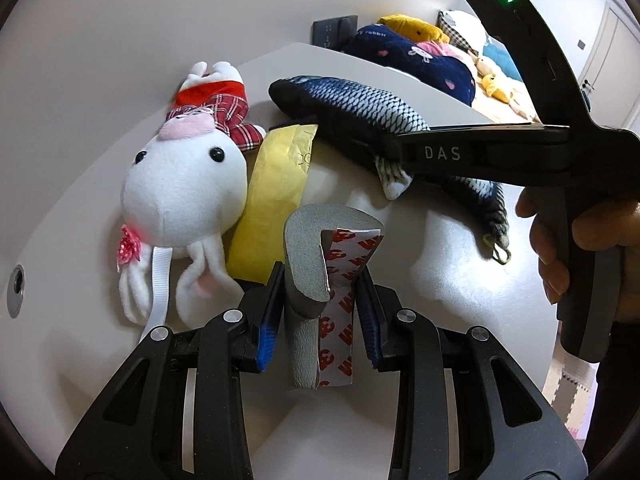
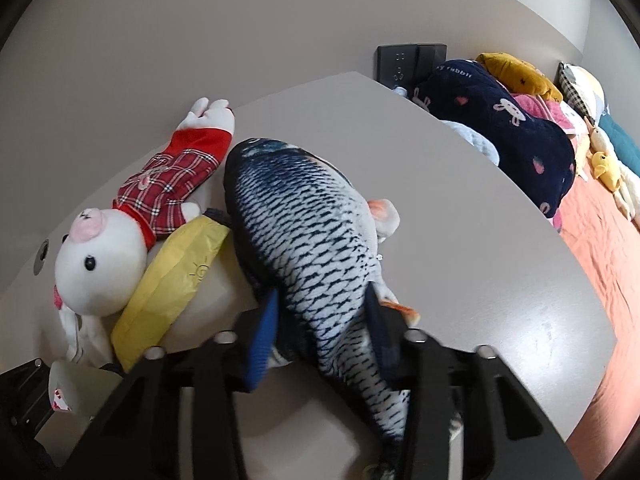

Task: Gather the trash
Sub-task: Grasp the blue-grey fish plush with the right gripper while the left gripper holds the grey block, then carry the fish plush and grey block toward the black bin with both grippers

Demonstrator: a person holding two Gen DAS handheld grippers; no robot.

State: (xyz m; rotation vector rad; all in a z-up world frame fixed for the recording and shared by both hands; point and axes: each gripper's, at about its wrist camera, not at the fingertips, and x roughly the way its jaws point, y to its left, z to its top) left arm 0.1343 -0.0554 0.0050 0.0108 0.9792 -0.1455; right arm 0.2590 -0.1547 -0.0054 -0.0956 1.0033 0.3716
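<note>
My left gripper is shut on a bent grey foam strip with red-and-white adhesive backing, held just above the table. That strip's end also shows at the lower left of the right wrist view. My right gripper is shut on a blue-and-white plush fish, its blue pads pressing on both flanks near the tail. In the left wrist view that fish lies at the upper right. A yellow wrapper lies between the fish and a white plush rabbit.
All of this sits on a pale rounded table against a wall. A person's hand grips the right gripper's handle. Beyond the table's far edge is a bed with a navy pillow and other soft toys.
</note>
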